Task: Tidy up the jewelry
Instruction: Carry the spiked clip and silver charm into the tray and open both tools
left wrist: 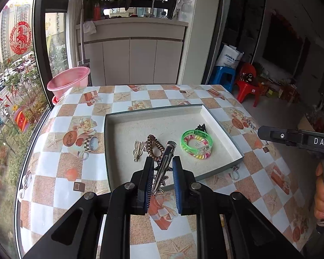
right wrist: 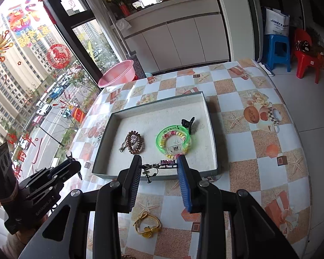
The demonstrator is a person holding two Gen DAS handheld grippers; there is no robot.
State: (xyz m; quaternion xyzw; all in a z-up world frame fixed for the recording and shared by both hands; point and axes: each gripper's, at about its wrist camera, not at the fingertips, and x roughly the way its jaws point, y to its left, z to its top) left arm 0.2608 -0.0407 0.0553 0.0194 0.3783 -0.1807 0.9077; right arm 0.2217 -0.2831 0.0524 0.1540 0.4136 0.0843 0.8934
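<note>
My left hand-held gripper (left wrist: pixel 162 172) pinches a silver hair clip (left wrist: pixel 165 164) loosely over the tray (left wrist: pixel 222 120) edge; it could slip onto the table (left wrist: pixel 60 168); my right hand-held gripper (right wrist: pixel 159 170) hangs released, its pads could snag the earring (right wrist: pixel 150 171).
</note>
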